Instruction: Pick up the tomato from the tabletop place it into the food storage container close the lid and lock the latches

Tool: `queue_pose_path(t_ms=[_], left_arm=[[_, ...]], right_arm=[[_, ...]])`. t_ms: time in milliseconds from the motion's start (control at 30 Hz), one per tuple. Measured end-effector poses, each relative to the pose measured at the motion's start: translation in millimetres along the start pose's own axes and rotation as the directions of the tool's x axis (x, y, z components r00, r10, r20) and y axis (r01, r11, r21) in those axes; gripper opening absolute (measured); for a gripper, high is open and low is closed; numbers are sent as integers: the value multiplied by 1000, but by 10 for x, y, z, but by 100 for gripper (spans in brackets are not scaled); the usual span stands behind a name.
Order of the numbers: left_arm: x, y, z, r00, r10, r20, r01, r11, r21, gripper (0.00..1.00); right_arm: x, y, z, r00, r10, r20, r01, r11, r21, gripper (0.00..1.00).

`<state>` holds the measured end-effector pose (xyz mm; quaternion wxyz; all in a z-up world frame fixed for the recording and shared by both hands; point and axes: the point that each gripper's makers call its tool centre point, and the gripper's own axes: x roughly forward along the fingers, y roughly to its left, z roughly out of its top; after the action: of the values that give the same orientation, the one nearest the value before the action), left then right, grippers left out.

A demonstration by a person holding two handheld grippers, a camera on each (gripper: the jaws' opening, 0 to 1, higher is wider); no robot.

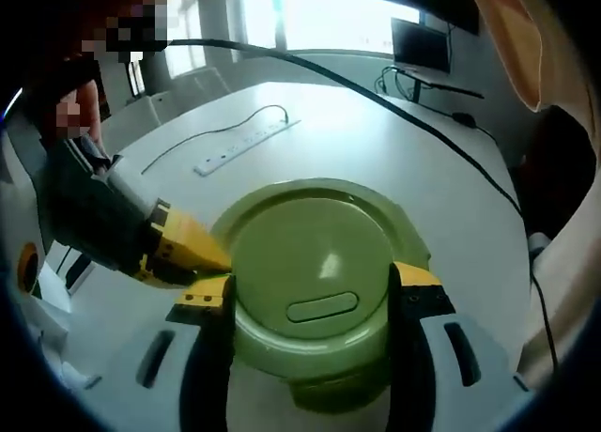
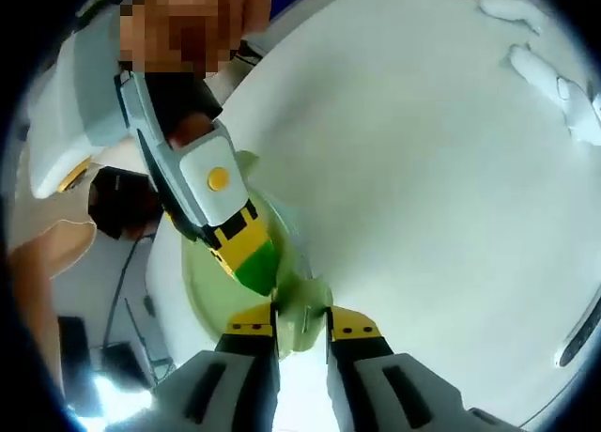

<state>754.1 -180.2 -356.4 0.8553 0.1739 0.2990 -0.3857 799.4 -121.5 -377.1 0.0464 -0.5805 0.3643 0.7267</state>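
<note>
One green round container (image 1: 399,211) on a white table (image 1: 441,207), with one lid (image 1: 310,249) seated flat on top and one oval recess (image 1: 322,307) near the lid's front edge. Contents hidden under the lid, so cannot tell where the tomato sits.

Two grippers, both at the container. Left gripper (image 1: 310,286) spread wide, one jaw on each side of the lid, each touching the green wall and clamping the container between them. Right gripper (image 2: 300,319) narrowed to a slim gap, pinching one pale green latch (image 2: 302,305) that sticks out from the container's edge.

From the left gripper view: full top of the lid, the right gripper (image 1: 202,263) reaching in from the left with its yellow tip against the container's rim, one white power strip (image 1: 246,141) lying well apart farther back on the table, one black cable (image 1: 423,122) trailing across the tabletop, one dark screen (image 1: 423,42) beyond the table edge.

From the right gripper view: container (image 2: 202,282) seen edge-on and partly covered, left gripper (image 2: 249,254) coming down from the upper left with a finger laid against the green, broad bare table (image 2: 423,169), and some white objects (image 2: 540,70) near the far edge, too blurred to name.
</note>
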Motion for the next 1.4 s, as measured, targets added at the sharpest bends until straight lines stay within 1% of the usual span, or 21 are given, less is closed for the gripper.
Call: queue_pose_path(t_ms=[100,133,200,267,300,333,467,533,567,600,667,700,767,833,900,1000,1033,1067,1133,1200,1400], left_arm=[[2,-5,2,1000,0,-3,0,1000,3,59],[4,-5,2,1000,0,-6,0,1000,4,59],[4,-7,4,1000,-1,-14,1,1000,8,59],[4,-11,4,1000,-2,-17,2,1000,10,59],[3,-15,4,1000,-1,-19,1,1000,9,59],[2,-15,3,1000,0,-20,0,1000,9,59],[-6,-16,-4,1000,7,-23,-7,1000,4,58],[-11,-25,-4,1000,8,-26,-8,1000,4,58],[-14,-28,-4,1000,9,-27,-9,1000,3,58],[-15,-30,-4,1000,9,-27,-9,1000,3,58],[-18,-32,-4,1000,10,-24,-10,1000,1,58],[-19,-34,-4,1000,10,-23,-10,1000,0,58],[-23,-37,-3,1000,12,-18,-12,1000,-2,58],[-24,-31,-4,1000,12,-16,-12,1000,-4,58],[-25,-36,-2,1000,12,-20,-12,1000,-3,58],[-21,-20,2,1000,12,-24,-12,1000,-2,58],[-20,-12,4,1000,11,-24,-11,1000,-3,58],[-20,-17,8,1000,12,-27,-12,1000,-3,58],[-25,-30,11,999,13,-32,-13,1000,-4,58],[-30,-44,12,999,14,-34,-14,1000,-5,58],[-46,-56,10,999,23,-38,-23,1000,-10,58]], right_arm=[[-20,-41,7,998,-59,21,59,998,0,14],[-41,-51,1,994,-88,58,89,996,-9,14],[-68,-69,-69,989,-127,72,126,992,20,14],[-77,-90,-104,983,-166,85,165,986,11,15],[-68,-37,-66,971,-232,65,232,973,14,16],[-37,25,-8,963,-258,75,259,966,7,19],[-42,121,-2,943,-322,84,322,947,17,20],[-61,133,-10,927,-364,89,365,931,8,20],[-93,115,-26,912,-401,94,402,916,7,20],[-97,120,-27,905,-414,98,414,910,18,20],[-184,97,-62,874,-471,117,468,882,49,20],[-231,120,-84,859,-497,125,491,868,78,20],[-299,211,-123,835,-534,130,527,845,88,20],[-335,331,-142,825,-546,145,536,838,104,20],[-395,457,-163,800,-579,155,565,815,130,20],[-452,597,-236,783,-605,147,588,796,142,21],[-474,655,-246,768,-624,141,608,781,142,22],[-482,725,-264,759,-636,138,620,771,143,23],[-513,776,-306,752,-644,139,626,764,157,23],[-506,881,-307,742,-658,132,637,752,167,23],[-496,1111,-278,721,-680,132,656,732,183,24]])
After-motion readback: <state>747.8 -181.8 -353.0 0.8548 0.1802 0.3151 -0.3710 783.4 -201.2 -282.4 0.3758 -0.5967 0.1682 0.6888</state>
